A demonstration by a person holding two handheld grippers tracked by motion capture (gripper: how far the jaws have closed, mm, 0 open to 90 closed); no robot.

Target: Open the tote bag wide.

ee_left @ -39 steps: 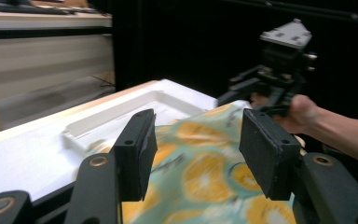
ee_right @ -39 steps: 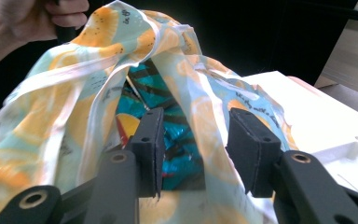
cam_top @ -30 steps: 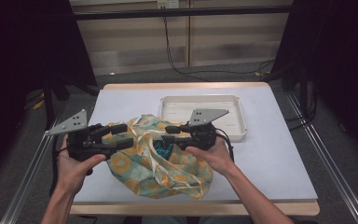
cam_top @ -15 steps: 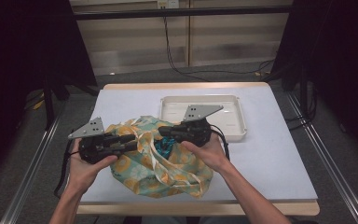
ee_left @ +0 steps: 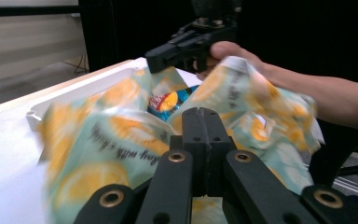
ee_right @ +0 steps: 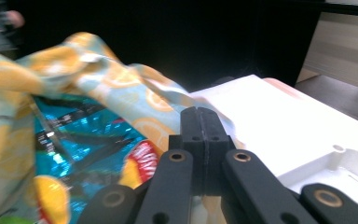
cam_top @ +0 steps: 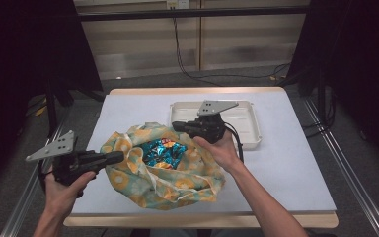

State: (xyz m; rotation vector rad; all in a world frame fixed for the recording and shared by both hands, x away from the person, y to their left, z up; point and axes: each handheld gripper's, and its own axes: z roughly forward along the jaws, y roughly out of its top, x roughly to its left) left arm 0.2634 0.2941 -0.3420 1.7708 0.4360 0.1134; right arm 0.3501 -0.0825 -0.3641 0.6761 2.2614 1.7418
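Observation:
A cloth bag printed with yellow citrus slices lies in the middle of the white table. Its mouth is spread wide, and shiny blue snack packets show inside. My left gripper has just closed its jaws on the bag's left rim and holds it taut. My right gripper is shut on the far right rim. In the left gripper view the shut jaws pinch the cloth, with the right gripper beyond. In the right gripper view the shut jaws meet at the cloth over a blue packet.
A shallow white tray sits behind and to the right of the bag, close to the right hand, and its corner shows in the right gripper view. Bare table lies to the right. Dark stands and cables surround the table.
The left gripper has pulled left and toward the person with the bag's rim. The right one shifted slightly away. The bag's mouth has opened, uncovering the blue packets.

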